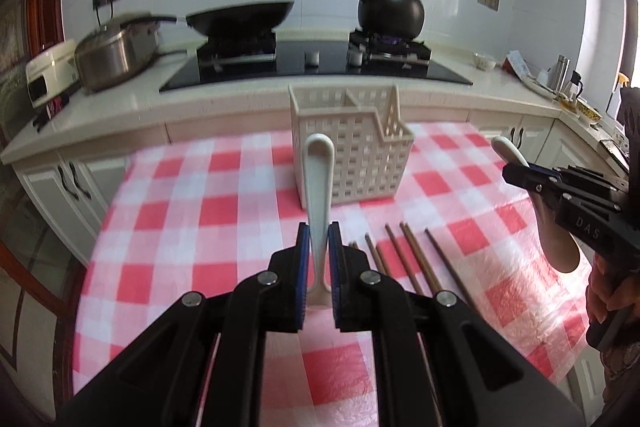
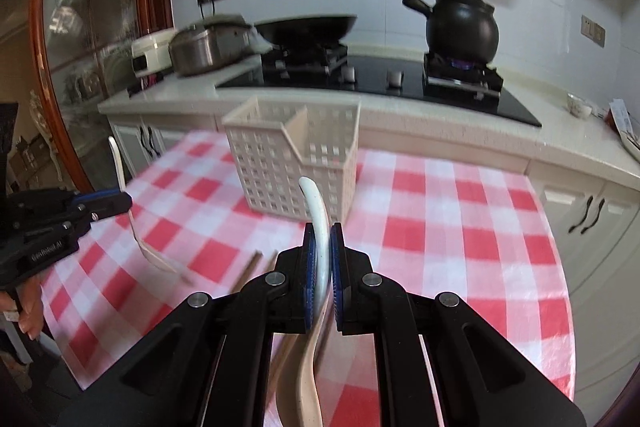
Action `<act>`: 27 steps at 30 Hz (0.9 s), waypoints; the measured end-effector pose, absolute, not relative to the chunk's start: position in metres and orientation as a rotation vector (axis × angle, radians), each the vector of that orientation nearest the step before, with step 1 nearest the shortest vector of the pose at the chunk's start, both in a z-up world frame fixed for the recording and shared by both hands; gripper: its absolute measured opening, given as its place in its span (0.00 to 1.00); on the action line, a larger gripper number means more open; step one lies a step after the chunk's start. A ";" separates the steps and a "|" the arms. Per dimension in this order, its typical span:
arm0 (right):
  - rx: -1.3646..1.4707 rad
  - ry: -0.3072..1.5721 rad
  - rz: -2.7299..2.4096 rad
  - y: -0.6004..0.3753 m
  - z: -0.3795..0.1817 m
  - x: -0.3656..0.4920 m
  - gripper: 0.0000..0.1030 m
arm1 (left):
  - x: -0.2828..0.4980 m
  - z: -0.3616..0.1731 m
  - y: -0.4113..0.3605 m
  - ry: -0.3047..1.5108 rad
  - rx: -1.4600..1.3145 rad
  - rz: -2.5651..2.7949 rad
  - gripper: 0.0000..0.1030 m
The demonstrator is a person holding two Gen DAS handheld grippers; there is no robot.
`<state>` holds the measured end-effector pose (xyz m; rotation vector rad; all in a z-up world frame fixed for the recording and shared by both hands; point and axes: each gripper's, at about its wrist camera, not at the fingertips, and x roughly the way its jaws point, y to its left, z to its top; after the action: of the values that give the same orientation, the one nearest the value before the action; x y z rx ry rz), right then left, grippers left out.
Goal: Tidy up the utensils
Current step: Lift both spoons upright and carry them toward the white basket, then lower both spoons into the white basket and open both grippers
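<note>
Left tool [image 1: 319,239]: clamped on white spoon [image 1: 319,179], frame centre.
Right tool [image 2: 322,239]: clamped on second spoon [image 2: 318,227].
Basket [image 1: 352,151]: open-topped, just beyond both spoons.
Chopsticks [image 1: 416,259]: flat on table [image 1: 200,207], lower right.

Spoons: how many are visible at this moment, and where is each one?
2. One white spoon is held in the left claw, above the checked cloth. The other spoon is held in the right claw. The basket's inside is not fully visible, so others may be hidden.
</note>
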<state>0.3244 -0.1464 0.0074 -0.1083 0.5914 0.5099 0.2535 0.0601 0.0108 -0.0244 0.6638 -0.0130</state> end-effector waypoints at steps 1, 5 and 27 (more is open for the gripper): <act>-0.097 0.571 0.509 -0.147 0.014 0.325 0.08 | 0.254 0.017 0.059 0.649 -0.019 -0.013 0.09; -0.061 0.492 0.523 -0.147 0.034 0.325 0.08 | 0.257 0.035 0.055 0.607 -0.012 -0.022 0.09; 0.043 0.403 0.557 -0.124 0.064 0.389 0.08 | 0.316 0.085 0.059 0.543 -0.029 -0.075 0.09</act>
<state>0.3887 -0.1240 0.0637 0.0426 0.4029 0.5568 0.3160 0.0591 0.0849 -0.0286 0.5434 -0.0753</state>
